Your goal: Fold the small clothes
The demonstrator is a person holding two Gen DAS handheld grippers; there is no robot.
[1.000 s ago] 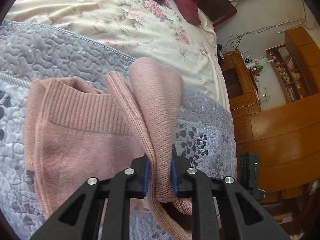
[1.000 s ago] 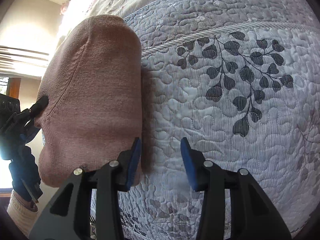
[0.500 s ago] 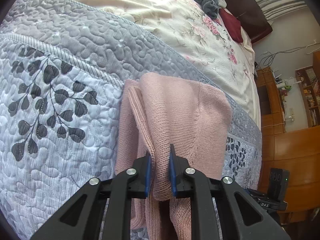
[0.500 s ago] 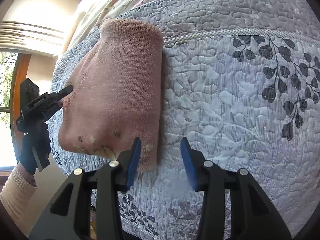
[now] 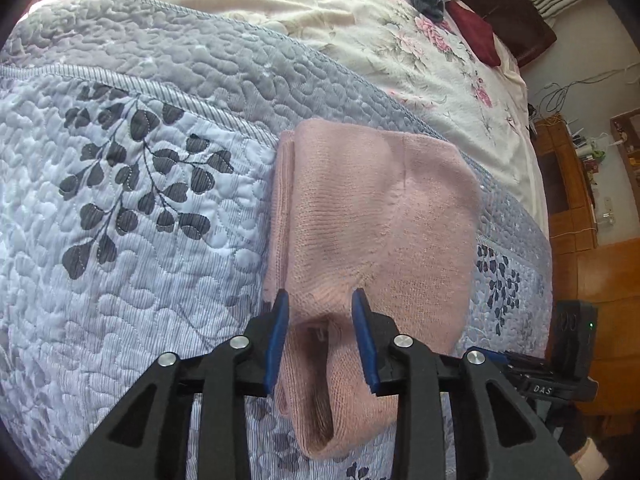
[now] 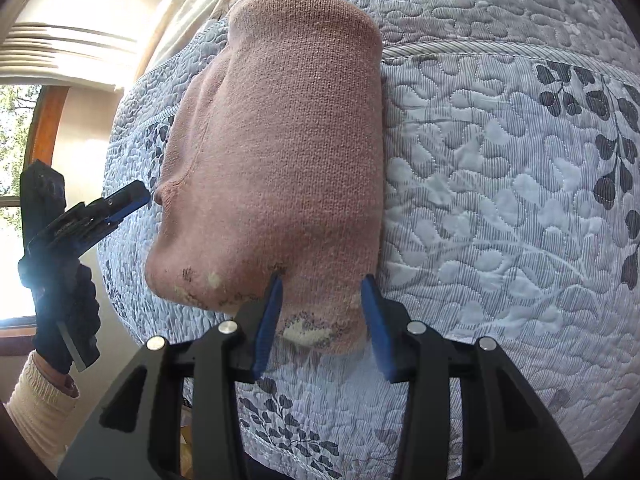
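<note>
The left gripper (image 5: 320, 336) stands spread, its jaws straddling the near edge of the one pink knit garment (image 5: 376, 224); the right gripper (image 6: 322, 322) is likewise spread astride its stained hem. The garment lies folded on the grey quilt (image 5: 132, 208). The fold appears laid; next, both must withdraw without dragging. Farther off, possibly two more clothes.

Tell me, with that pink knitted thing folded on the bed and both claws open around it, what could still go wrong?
The pink sweater lies folded near the quilt's edge. The left gripper is open astride a loose flap; pulling back carelessly might snag it and undo the fold. The right gripper, also open, straddles the stained corner, so closing could drag the layers. One nudge may slide it off the bed.
</note>
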